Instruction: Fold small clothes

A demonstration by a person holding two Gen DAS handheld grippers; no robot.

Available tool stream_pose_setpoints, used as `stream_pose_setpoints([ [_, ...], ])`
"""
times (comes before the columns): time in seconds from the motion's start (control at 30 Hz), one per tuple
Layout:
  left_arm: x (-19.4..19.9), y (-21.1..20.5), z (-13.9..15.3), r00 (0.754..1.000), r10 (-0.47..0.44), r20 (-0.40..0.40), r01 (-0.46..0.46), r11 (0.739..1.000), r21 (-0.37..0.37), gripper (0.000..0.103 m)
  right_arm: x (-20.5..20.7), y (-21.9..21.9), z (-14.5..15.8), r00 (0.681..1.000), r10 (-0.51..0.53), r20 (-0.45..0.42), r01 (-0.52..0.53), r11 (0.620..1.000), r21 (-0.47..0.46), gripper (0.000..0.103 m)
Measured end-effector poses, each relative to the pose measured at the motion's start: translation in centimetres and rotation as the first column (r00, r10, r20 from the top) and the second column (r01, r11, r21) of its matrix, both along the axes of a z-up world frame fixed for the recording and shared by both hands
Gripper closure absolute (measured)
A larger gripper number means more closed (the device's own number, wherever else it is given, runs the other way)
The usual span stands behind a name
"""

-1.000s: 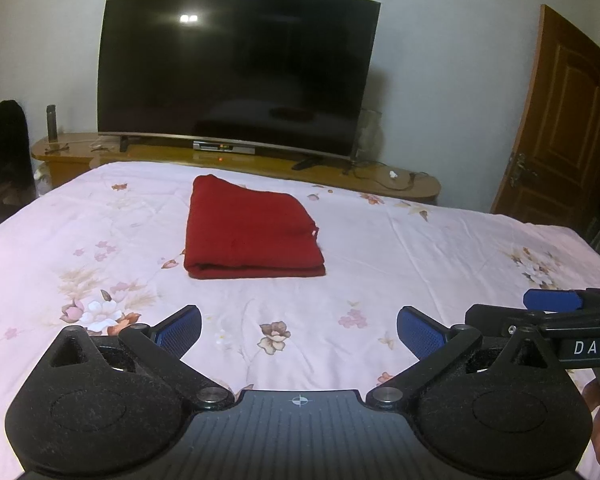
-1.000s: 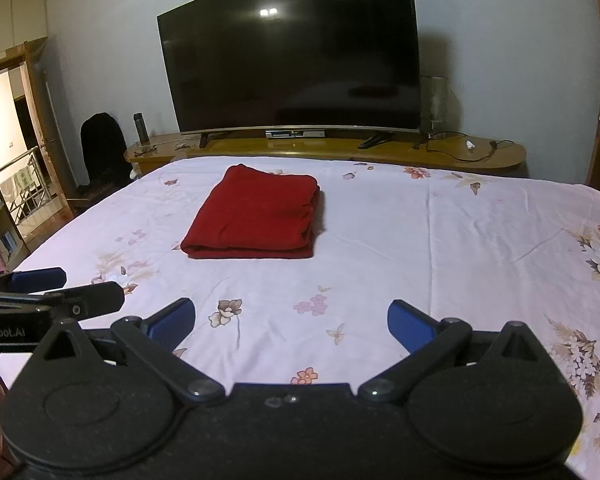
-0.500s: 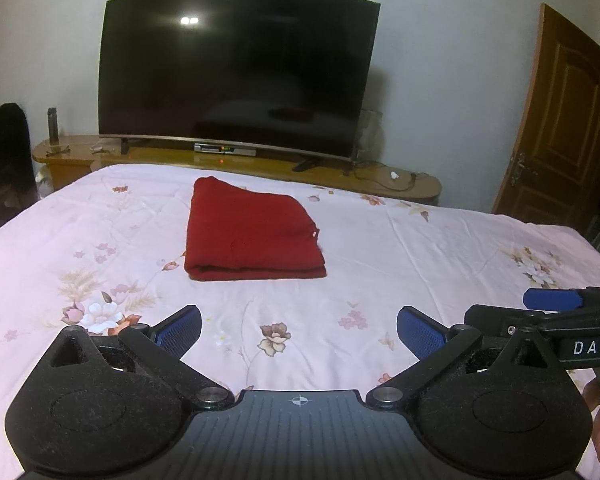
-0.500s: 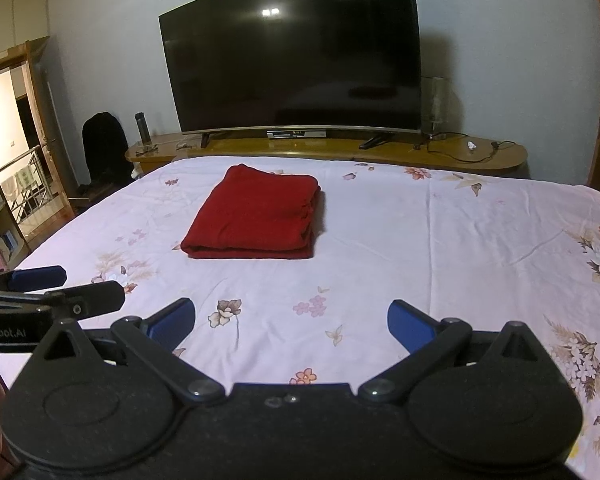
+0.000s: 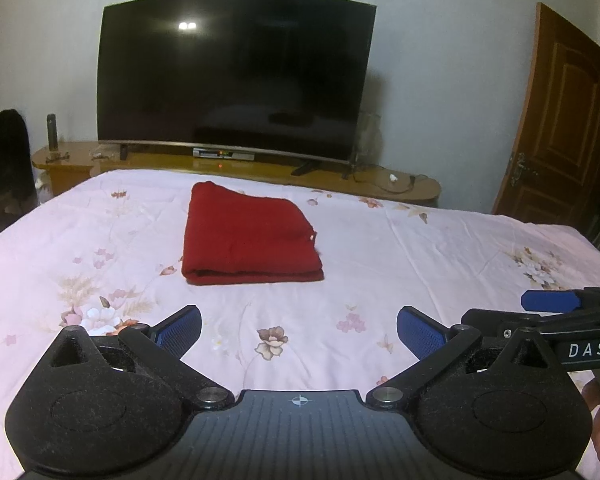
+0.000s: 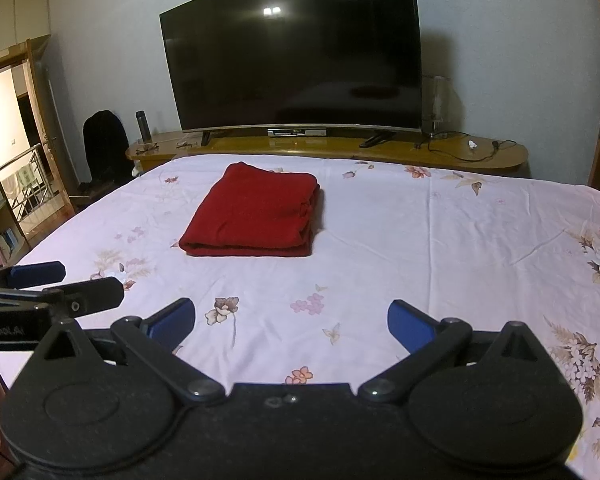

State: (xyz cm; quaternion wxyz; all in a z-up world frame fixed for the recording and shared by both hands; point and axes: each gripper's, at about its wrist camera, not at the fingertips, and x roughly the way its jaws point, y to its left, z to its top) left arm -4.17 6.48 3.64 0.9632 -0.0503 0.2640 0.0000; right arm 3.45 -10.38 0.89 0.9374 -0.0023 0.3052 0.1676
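Lying folded far on the pink floral bedsheet [image 5: 380, 248], the red knitted garment [image 5: 248, 236] faces the wide-open, empty left gripper [image 5: 299, 330] and right gripper [image 6: 291, 322].

Red garment [image 5: 249, 232], folded flat rectangle, on floral bedsheet [image 5: 420, 264]

Dim, fisheye warp, TV [image 5: 236, 76] glare

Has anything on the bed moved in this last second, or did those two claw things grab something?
Nothing visibly changed. The folded red garment lies in the same spot on the floral bedsheet, and the left gripper and right gripper both stay open, empty and back from it.
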Motion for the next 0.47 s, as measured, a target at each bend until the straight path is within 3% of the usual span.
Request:
stream_pose_setpoints([
  [0.23,0.0,-1.1,-0.1,1.000,0.009,0.018,-0.010,0.999,0.045,0.000,-0.1,-0.2,-0.2,1.000,0.003,0.009,-0.003,1.000,-0.008,0.001],
  [0.47,0.0,-1.3,0.2,0.999,0.004,0.041,-0.005,1.000,0.025,0.000,0.1,-1.0,-0.5,1.000,0.007,0.004,-0.007,1.000,-0.001,0.001],
])
